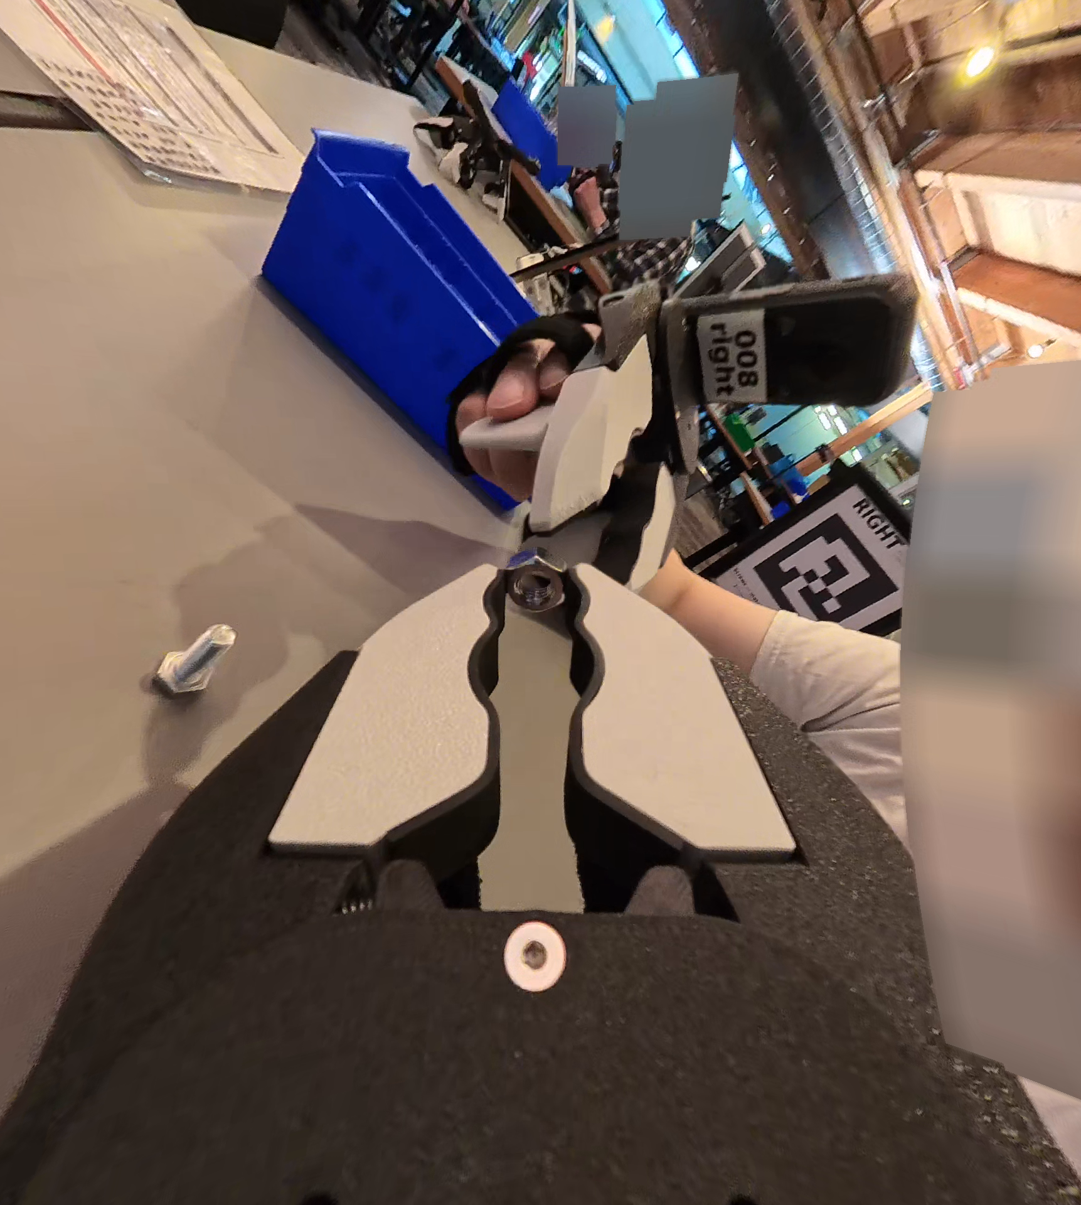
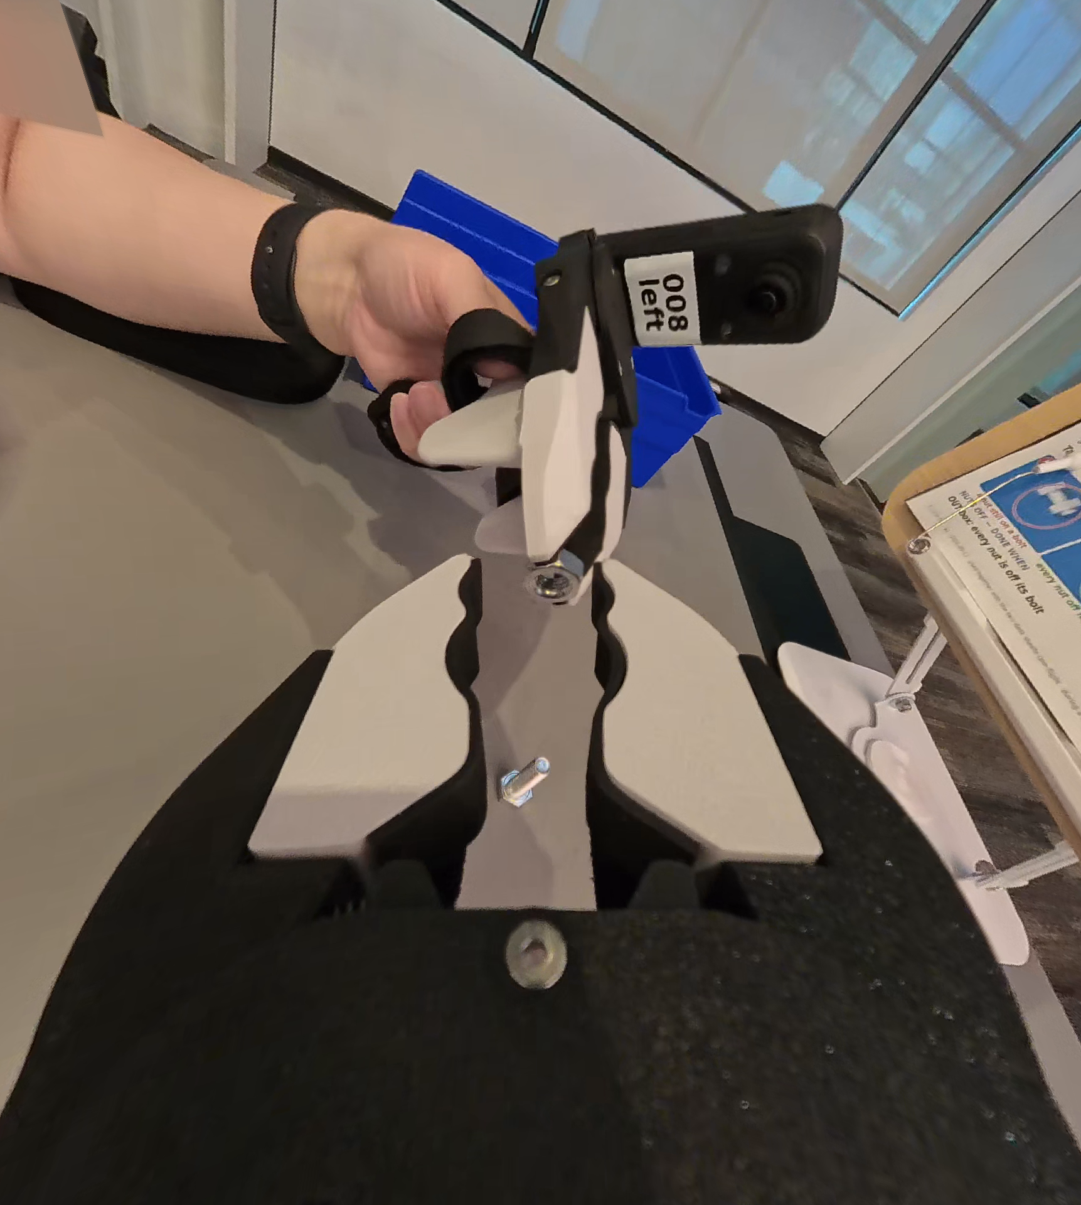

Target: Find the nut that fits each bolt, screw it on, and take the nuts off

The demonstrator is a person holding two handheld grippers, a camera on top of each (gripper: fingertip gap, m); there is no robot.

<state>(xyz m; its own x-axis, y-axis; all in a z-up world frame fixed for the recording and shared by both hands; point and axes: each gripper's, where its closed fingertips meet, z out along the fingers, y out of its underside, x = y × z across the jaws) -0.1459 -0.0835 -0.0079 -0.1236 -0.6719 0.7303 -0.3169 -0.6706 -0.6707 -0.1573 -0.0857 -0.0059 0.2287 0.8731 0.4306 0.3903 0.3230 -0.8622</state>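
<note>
My left gripper is shut on a silver hex nut, held above the grey table with its threaded hole facing the camera. In the right wrist view the left gripper comes down from above with the same metal piece at its tips. My right gripper has its jaws apart on either side of that piece and wider than it, and I see no contact. It also shows in the left wrist view, just beyond the nut. A loose silver bolt lies on the table, also in the right wrist view.
A blue plastic bin stands on the grey table behind the grippers and also shows in the right wrist view. A laminated sheet lies at the far left. An instruction board on a white stand is beside the table's right edge. My left and right fingertips are right by each other. The loose silver bolt is about 12 cm from my left fingertips.
</note>
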